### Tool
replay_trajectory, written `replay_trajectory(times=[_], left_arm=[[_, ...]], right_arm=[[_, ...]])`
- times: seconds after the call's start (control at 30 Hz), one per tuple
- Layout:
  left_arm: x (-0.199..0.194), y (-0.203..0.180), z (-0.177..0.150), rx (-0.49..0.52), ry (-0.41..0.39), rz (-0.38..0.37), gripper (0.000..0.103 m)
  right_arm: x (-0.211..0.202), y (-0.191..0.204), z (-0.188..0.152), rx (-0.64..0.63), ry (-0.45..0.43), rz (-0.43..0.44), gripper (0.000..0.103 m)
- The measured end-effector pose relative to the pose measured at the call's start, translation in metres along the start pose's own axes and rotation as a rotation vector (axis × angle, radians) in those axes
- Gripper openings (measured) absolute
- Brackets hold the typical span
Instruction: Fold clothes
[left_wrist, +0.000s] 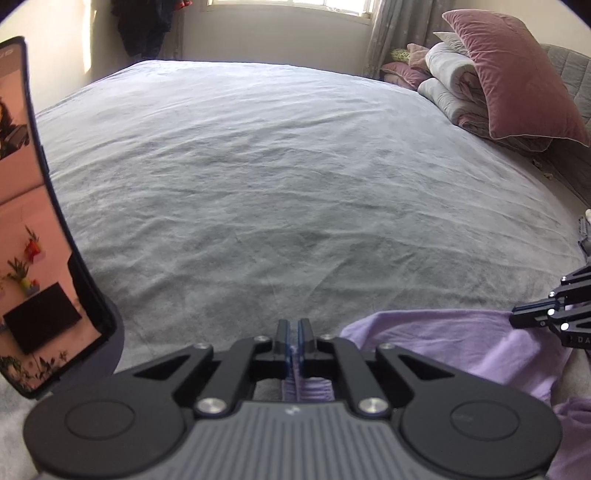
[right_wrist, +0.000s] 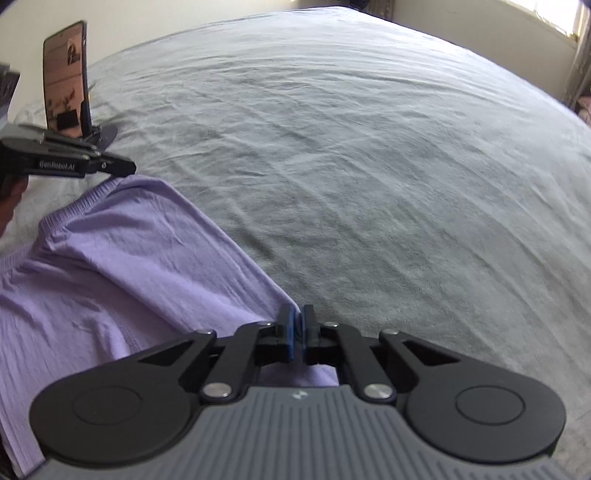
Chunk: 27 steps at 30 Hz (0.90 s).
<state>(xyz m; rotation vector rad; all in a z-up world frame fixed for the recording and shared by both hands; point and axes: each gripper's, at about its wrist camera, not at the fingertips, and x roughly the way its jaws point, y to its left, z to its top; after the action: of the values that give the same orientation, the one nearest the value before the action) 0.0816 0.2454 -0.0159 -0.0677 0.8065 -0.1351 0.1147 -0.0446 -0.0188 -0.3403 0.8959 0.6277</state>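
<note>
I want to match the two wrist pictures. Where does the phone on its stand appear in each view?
Left wrist view: the phone on its stand fills the left edge, large and close, screen lit.
Right wrist view: the same phone stands small at the upper left, behind the left gripper.
Shared landmark: the lilac garment on the grey bedsheet.

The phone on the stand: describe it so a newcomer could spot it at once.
Start from the wide grey bed that fills both views. Near its edge, on the side away from the stacked pillows, a phone stands upright on a small dark stand. Its lit, pinkish screen sets it apart from the flat lilac garment nearby.
</note>
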Motion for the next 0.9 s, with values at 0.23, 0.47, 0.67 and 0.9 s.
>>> replay_trajectory(times=[0.23, 0.47, 0.67, 0.9], left_arm=[[-0.003, 0.011, 0.0, -0.045, 0.034, -0.096, 0.038], [-0.006, 0.0, -0.01, 0.049, 0.01, -0.06, 0.019], [-0.017, -0.009, -0.006, 0.106, -0.085, 0.058, 0.004], [-0.023, -0.013, -0.002, 0.15, -0.184, 0.2, 0.004]], right_arm=[[0.0, 0.002, 0.002, 0.009, 0.01, -0.02, 0.006], [0.002, 0.01, 0.002, 0.007, 0.014, -0.039, 0.015], [0.0, 0.023, 0.006, -0.04, -0.016, -0.121, 0.003], [0.0, 0.025, 0.034, -0.026, -0.126, -0.25, 0.003]])
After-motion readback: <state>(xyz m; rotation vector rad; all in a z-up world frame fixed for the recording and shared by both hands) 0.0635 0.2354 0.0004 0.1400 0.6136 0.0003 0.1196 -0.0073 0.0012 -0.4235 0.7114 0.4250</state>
